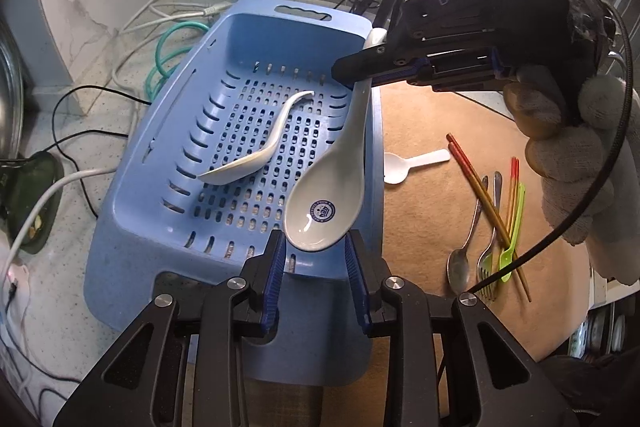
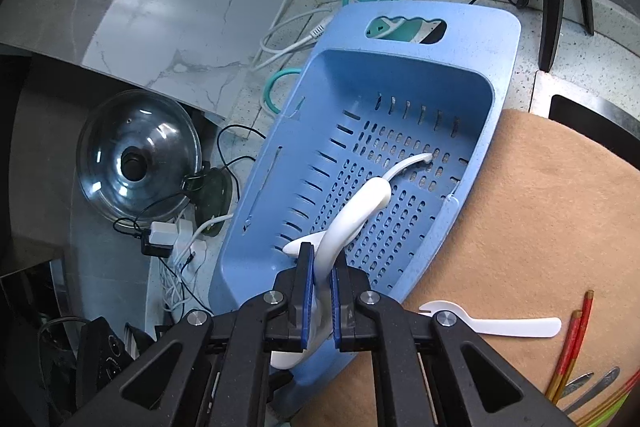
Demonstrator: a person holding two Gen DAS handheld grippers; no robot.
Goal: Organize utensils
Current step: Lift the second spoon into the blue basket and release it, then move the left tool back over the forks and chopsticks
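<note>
The right gripper (image 1: pixel 352 75) is clamped on the handle of a large white soup spoon (image 1: pixel 332 195), holding it above the blue basket (image 1: pixel 132 195) near the basket's right rim, its bowl hanging low with a blue round logo inside. From the right wrist view the same spoon's handle (image 2: pixel 352 215) passes between the closed blue pads (image 2: pixel 306 291). The left gripper (image 1: pixel 316 267) stands with its jaws apart just under the spoon's bowl, holding nothing; whether its pads touch the bowl cannot be told.

A second white soup spoon (image 1: pixel 256 147) lies on its side on the slotted floor of the basket, towards the middle. The basket sits on a speckled counter (image 1: pixel 72 307), its right rim overlapping the left edge of a brown mat (image 1: pixel 420 219).

On the mat, near its left edge, lies a small white plastic spoon (image 1: pixel 412 165). Farther right on the mat lie red-tipped chopsticks (image 1: pixel 484 203), a metal spoon (image 1: pixel 464 247), a metal fork (image 1: pixel 490 251) and a green plastic fork (image 1: pixel 512 239), crossing one another in a loose pile.
</note>
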